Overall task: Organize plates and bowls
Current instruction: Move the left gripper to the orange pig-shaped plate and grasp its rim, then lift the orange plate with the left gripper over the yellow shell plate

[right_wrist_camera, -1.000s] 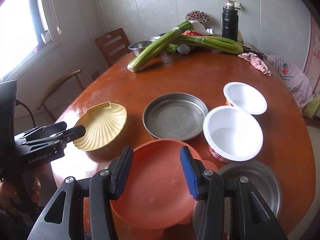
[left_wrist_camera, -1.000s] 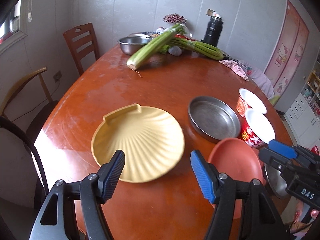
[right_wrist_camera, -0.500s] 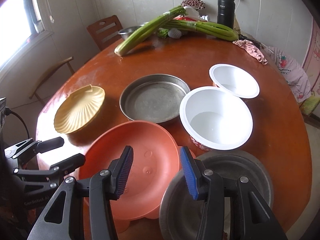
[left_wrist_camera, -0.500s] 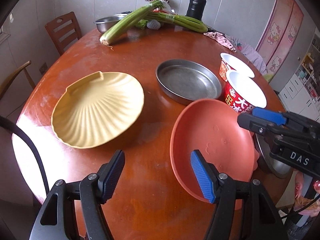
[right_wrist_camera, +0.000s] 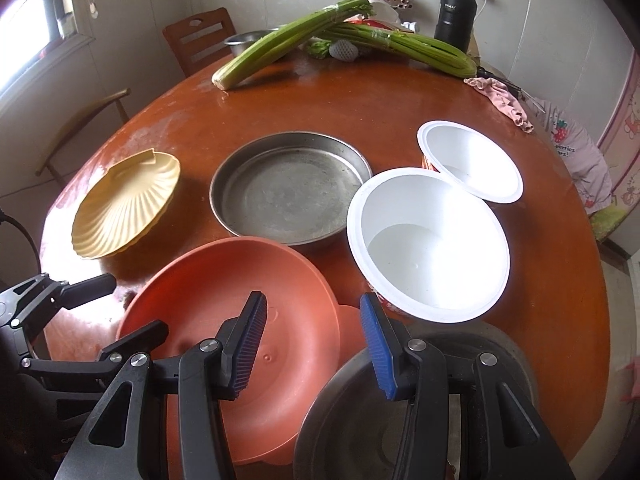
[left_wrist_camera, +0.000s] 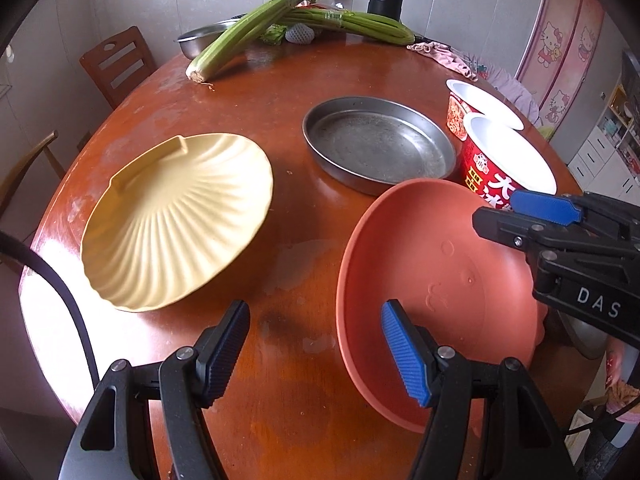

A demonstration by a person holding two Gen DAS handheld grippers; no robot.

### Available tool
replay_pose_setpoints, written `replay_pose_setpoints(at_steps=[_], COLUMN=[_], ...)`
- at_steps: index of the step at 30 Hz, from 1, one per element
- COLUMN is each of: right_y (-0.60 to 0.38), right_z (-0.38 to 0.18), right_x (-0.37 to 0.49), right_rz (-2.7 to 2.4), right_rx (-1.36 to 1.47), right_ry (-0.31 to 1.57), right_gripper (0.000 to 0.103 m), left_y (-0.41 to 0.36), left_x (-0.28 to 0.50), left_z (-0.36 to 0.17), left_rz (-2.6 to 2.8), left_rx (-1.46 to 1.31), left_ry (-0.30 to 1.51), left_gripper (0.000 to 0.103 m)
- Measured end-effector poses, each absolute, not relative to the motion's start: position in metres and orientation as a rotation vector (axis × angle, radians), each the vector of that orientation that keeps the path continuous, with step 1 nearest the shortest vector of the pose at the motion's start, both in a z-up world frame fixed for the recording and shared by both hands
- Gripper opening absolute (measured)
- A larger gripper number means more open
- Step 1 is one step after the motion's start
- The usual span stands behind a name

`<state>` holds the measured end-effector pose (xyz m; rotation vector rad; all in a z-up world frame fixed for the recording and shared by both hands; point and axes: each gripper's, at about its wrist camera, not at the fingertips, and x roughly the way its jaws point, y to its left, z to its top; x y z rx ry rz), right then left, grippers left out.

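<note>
Both pairs of fingers stand spread with nothing pinched. On the left gripper (left_wrist_camera: 316,354), the blue-padded fingers straddle bare tabletop, the right-hand pad (left_wrist_camera: 404,354) hanging over the near rim of the round terracotta-orange plastic plate (left_wrist_camera: 420,264). On the right gripper (right_wrist_camera: 308,346), the narrower gap lies over the seam where that orange plate (right_wrist_camera: 224,296) meets the shallow stainless-steel dish (right_wrist_camera: 360,420) at the table's near edge; whether either pad touches a rim cannot be told.

Beyond the orange plate sits a round, flat-bottomed, dull grey metal pan (right_wrist_camera: 288,188), just beside it. Left of both lies a pale yellow scallop-shell plastic plate (left_wrist_camera: 176,220), apart from the others. Right of the pan, two red-printed paper noodle bowls with white insides crowd together: the nearer bowl (right_wrist_camera: 428,244) stands close against the orange plate and the steel dish, the farther bowl (right_wrist_camera: 472,160) is tilted against it.

At the far side lie two long bundles of green celery stalks (right_wrist_camera: 288,44), a steel basin (left_wrist_camera: 200,38), a black vacuum flask (right_wrist_camera: 456,12) and a crumpled pink cloth (right_wrist_camera: 504,100).

Everything rests on a round, glossy reddish-brown wooden table (left_wrist_camera: 280,92), scuffed pale in patches. Wooden chairs (right_wrist_camera: 200,38) stand by grey panelled walls; a window (right_wrist_camera: 36,20) brightens the left.
</note>
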<state>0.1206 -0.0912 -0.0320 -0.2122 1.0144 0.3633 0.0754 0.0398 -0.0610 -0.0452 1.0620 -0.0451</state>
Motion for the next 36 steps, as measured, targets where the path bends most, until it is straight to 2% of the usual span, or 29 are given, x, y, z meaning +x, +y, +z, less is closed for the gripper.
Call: replay_pose_setpoints(at_steps=[18, 21, 33, 36], right_y=[-0.061, -0.055, -0.048, -0.048], right_z=[-0.046, -0.045, -0.052, -0.051], right_x=[0.119, 0.114, 0.101, 0.097], right_rz=[0.495, 0.521, 0.554, 0.572], right_rx=[-0.210, -0.215, -0.207, -0.206], right_ry=[1.080, 1.082, 1.102, 1.102], right_gripper=[0.050, 0.050, 0.051, 0.051], left_y=[0.080, 0.088, 0.094, 0.088], left_x=[0.077, 0.076, 0.040, 0.039], left_z=[-0.065, -0.064, -0.059, -0.059], left_rz=[0.024, 0.031, -0.027, -0.058], left_rx=[-0.098, -0.129, -0.264, -0.264], left_ry=[1.072, 1.064, 1.088, 1.076], left_gripper=[0.069, 0.066, 0.065, 0.053])
